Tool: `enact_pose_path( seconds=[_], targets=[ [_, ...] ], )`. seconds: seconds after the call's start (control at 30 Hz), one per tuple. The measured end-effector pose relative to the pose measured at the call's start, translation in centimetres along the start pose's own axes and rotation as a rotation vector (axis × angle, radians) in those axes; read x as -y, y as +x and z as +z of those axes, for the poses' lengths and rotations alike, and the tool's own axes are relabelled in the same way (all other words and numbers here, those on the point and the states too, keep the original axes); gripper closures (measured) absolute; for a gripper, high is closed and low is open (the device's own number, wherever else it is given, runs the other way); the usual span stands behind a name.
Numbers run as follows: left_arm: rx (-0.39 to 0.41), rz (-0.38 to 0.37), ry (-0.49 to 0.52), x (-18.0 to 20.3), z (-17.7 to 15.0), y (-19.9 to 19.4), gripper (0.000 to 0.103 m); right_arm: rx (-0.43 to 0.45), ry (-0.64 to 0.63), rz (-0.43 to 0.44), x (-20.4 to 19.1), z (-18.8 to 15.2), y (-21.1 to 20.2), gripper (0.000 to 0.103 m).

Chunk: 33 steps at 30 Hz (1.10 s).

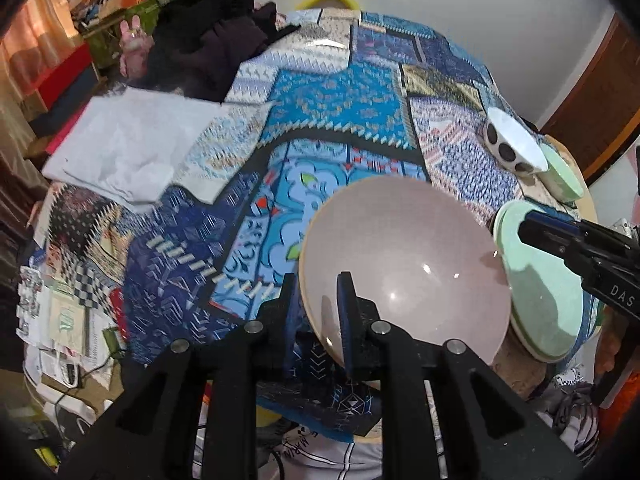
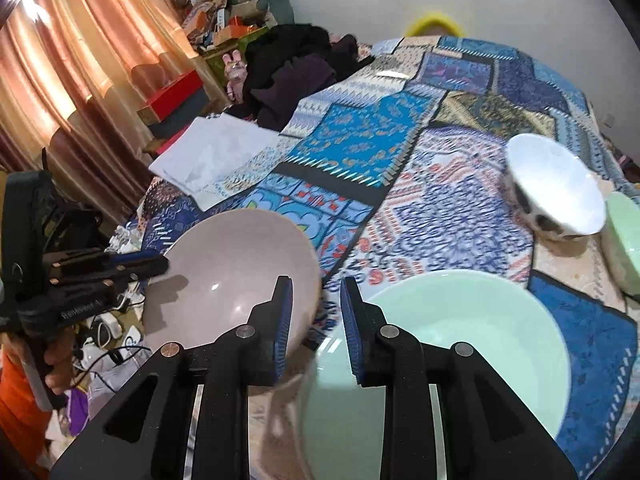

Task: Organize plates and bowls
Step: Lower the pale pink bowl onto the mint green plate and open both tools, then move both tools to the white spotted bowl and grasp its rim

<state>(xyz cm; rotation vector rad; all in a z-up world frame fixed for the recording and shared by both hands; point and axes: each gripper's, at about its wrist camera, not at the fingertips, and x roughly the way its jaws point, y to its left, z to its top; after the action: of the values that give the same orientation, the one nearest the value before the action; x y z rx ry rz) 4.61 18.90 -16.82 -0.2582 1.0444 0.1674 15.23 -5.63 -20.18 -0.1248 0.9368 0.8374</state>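
Pink bowl (image 1: 408,264) is pinched at its near rim by the left gripper (image 1: 317,278), one finger inside and one outside. It is tilted and hangs partly past the table edge. Green bowl (image 2: 460,344) is clamped the same way by the right gripper (image 2: 315,282), just beside the pink one with the rims nearly meeting.

Step looks like bringing the two together to nest or stack. To do it well:
- Keep both pinches firm, since a rim grip lets a bowl swing.
- Level one bowl over the quilt (image 2: 360,136) first, then lower the other in without knocking rims.

Farther right, the spotted bowl (image 2: 556,196) and second green bowl (image 2: 624,248) sit touching, a likely stack spot.

Left view shows the spotted bowl's dots and the right gripper's tip on the green rim. Right view shows that bowl's white inside, the green bowl's depth, and the hand (image 2: 56,364) on the left gripper. White sheet (image 1: 128,148) lies beyond.
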Motion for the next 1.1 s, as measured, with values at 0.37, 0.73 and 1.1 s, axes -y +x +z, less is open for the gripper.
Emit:
enact_pose_path(
  seconds=[0.37, 0.73, 1.1],
  targets=[
    [0.142, -0.056, 0.096, 6.3, 4.5, -3.7, 0.055, 0.092, 0.064, -0.091, 5.4, 0.1, -5.0, 0.072],
    [0.154, -0.109, 0.183, 15.8, 10.1, -1.0, 0.026, 0.190, 0.138, -0.206, 12.0, -0.2, -9.3, 0.054],
    [0.012, -0.126, 0.287, 22.9, 14.3, 8.0, 0.025, 0.179, 0.253, -0.236, 18.6, 0.1, -8.2, 0.054]
  ],
)
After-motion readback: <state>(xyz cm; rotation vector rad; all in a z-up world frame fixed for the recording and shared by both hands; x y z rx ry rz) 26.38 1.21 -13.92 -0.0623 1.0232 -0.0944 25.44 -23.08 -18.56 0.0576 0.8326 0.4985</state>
